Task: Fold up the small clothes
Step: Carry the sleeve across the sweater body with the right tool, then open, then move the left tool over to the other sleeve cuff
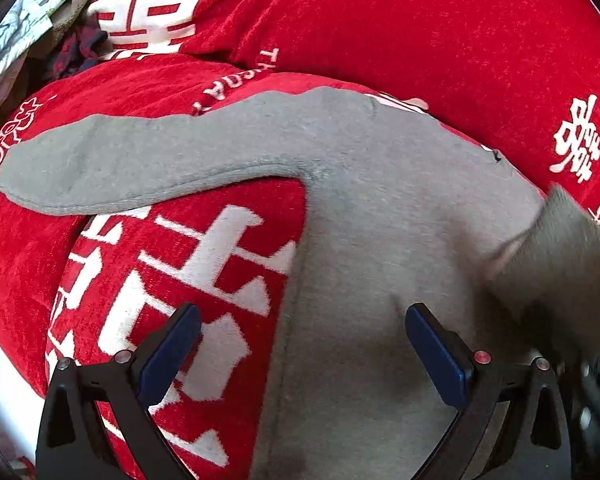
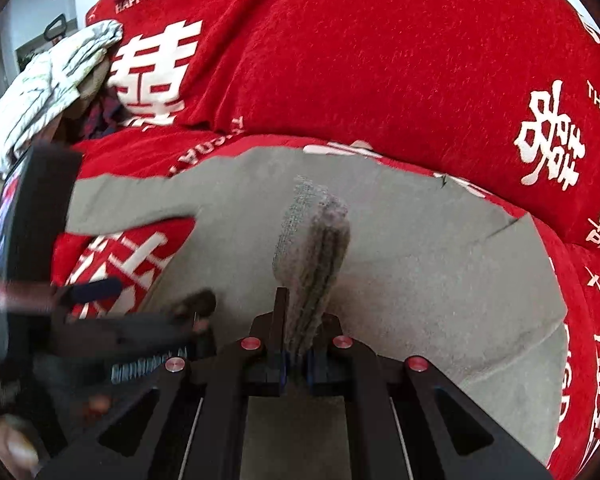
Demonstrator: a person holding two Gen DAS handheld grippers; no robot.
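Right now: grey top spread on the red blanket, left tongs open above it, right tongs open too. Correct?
Not quite. The right tongs are shut on a bunched sleeve cuff of the grey top, as the right wrist view shows. The left tongs are open above it, on the red blanket.

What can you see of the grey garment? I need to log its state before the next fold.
The grey garment is a small long-sleeved top of soft, fleecy-looking knit. It lies spread on the red cover printed with white characters. One sleeve stretches flat out to the side; the other sleeve's ribbed cuff is lifted above the body, pinched in the shut right gripper. The left gripper hangs open over the body's side edge; contact can't be judged.
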